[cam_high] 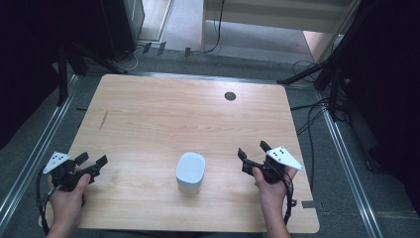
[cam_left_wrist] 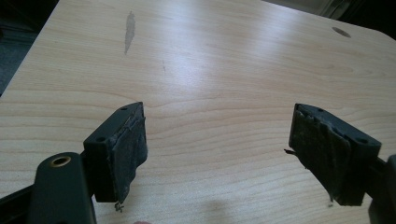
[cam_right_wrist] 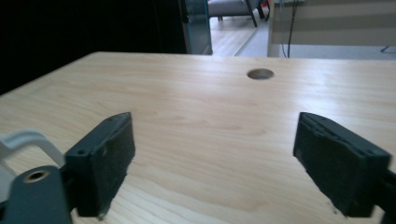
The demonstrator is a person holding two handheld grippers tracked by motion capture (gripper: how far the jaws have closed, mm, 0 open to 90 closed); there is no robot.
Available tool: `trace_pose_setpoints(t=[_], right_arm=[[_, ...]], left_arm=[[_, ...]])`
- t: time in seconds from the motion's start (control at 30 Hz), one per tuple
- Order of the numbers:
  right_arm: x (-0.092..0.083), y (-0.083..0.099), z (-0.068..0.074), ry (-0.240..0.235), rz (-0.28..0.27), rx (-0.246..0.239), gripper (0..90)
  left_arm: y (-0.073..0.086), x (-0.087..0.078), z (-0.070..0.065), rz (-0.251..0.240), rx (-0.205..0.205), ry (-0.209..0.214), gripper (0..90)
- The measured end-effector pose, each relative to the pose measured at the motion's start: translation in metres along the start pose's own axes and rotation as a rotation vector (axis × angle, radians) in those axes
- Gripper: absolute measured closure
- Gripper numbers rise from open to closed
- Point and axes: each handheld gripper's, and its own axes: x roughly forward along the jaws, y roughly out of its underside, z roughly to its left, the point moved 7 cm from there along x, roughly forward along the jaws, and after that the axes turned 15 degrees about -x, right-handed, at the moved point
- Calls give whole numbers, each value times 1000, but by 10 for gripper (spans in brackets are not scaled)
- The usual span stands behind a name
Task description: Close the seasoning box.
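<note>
A white box-shaped object with rounded corners [cam_high: 190, 172] stands on the wooden table [cam_high: 163, 114] near its front edge, between my two hands. My left gripper [cam_high: 91, 159] rests at the table's front left, open, with nothing between its pads [cam_left_wrist: 127, 154]. My right gripper [cam_high: 253, 150] sits to the right of the white object, open and empty too, its pads [cam_right_wrist: 109, 161] wide apart. A white curved edge [cam_right_wrist: 28, 140] of the object shows at the left edge of the right gripper view. Both grippers are clear of the object.
A round cable hole [cam_high: 230, 96] lies at the table's far side, and a dark streak [cam_high: 103, 120] marks the left part. Cables [cam_high: 309, 119] and dark stands [cam_high: 327, 69] crowd the floor to the right; more stands are at the back left.
</note>
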Motion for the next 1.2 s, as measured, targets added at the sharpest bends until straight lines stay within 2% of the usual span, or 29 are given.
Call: trace_pose_setpoints(t=[0.1, 0.27, 0.6, 0.73, 0.83, 0.97, 1.03, 1.13, 1.2], right_arm=[[-7, 13, -13, 63, 42, -10, 125], [-22, 27, -30, 81, 75, 13, 120], [-50, 63, -61, 133, 155, 7, 120], [-66, 78, -73, 161, 184, 27, 133], [-77, 87, -79, 186, 206, 20, 133], [-93, 101, -85, 196, 232, 28, 135], [-99, 103, -88, 207, 218, 35, 135], [-103, 104, -89, 219, 218, 54, 136], [-101, 104, -88, 223, 232, 44, 136]], left_arm=[[0, 0, 0, 0, 0, 1, 190], [0, 0, 0, -1, -3, -1, 191], [0, 1, 1, -3, -8, -9, 197], [0, 0, 0, -3, -6, -7, 198], [0, 0, 0, -1, 0, -6, 199], [0, 1, 0, -1, 1, -6, 200], [0, 1, 0, -3, 2, -8, 200], [0, 2, 0, 1, 4, -16, 202], [0, 3, 0, 6, 8, -25, 205]])
